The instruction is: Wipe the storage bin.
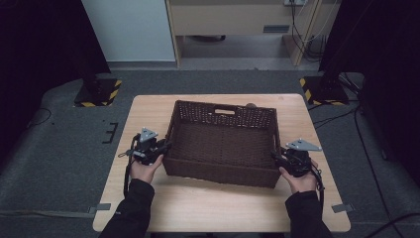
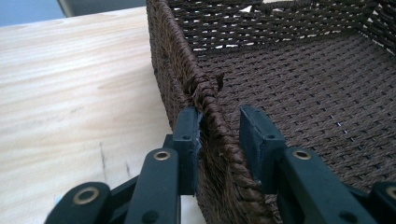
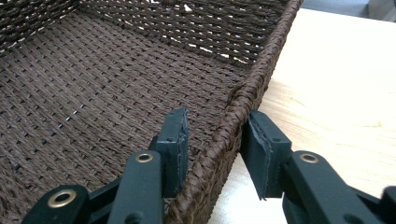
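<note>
Item one, the basket (image 1: 223,144): dark brown, woven, rectangular, open at the top, with a slot handle in its far wall. It sits between your two tongs on the pale wooden table (image 1: 148,111), nearly spanning the gap from one to the other.

Item two, your left gripper (image 1: 148,148): the high view places it at the basket's left wall, your hand behind it, but cannot tell you how the jaws sit. The left gripper view (image 2: 219,135) settles that. The jaws straddle the braided rim; the outer pad (image 2: 189,140) lies against the outside of the wall, and the inner pad (image 2: 254,135) stands a little clear of the rim, inside the basket. So the jaws are parted around the wall, not pinching it.

Item three, your right gripper (image 1: 296,157): the high view places it at the right wall near the basket's front corner. The right gripper view (image 3: 215,140) shows the rim running between the jaws, the inner pad (image 3: 175,140) over the woven floor side, the outer pad (image 3: 261,144) over the table side. A narrow gap shows on each side of the rim, so this one too is open around the wall.

Item four, past the basket's far wall from your tongs, the high view alone catches a small rounded brown object (image 1: 251,105), too little of it to identify.
</note>
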{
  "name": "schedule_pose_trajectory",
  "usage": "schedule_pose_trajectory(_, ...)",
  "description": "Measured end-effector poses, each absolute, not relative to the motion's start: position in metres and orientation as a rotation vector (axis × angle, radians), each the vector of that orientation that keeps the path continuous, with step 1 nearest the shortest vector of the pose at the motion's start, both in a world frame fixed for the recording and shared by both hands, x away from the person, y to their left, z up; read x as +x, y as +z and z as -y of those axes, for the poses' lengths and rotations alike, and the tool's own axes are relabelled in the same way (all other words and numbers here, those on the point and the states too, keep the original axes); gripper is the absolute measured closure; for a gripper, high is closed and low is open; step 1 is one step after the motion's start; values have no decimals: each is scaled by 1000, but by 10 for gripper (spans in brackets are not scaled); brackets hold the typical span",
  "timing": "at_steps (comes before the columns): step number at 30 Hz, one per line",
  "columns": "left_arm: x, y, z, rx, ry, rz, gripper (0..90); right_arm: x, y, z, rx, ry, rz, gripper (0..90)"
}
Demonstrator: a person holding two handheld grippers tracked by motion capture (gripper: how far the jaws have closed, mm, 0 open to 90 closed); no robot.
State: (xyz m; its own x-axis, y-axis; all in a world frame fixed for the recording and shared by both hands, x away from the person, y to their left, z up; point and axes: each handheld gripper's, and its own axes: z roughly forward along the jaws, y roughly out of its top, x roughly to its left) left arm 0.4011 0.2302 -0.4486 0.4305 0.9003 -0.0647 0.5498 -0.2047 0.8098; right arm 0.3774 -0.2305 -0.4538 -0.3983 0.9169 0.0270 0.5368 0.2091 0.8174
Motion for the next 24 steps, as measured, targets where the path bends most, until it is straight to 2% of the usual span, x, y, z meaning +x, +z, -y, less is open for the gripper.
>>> schedule_pose_trajectory(4,389,-450,-230,1862,557,-1248,672,375,-453,232,1341,1089,-2017,597)
schedule_pose_trajectory(7,387,-451,-230,1851,547,-1252,666,375,-448,234,1322,1119,-1976,551)
schedule_pose_trajectory(13,382,-450,-228,1857,549,-1252,661,391,-445,236,1309,1097,-1992,526)
schedule_pose_trajectory(17,377,-451,-227,1855,547,-1248,650,399,-451,239,1337,1079,-2015,551)
schedule_pose_trajectory(21,375,-450,-225,1851,551,-1249,649,399,-452,239,1329,1079,-2056,654)
schedule_pose_trajectory(24,374,-449,-227,1843,532,-1238,632,398,-452,239,1331,1074,-2063,689)
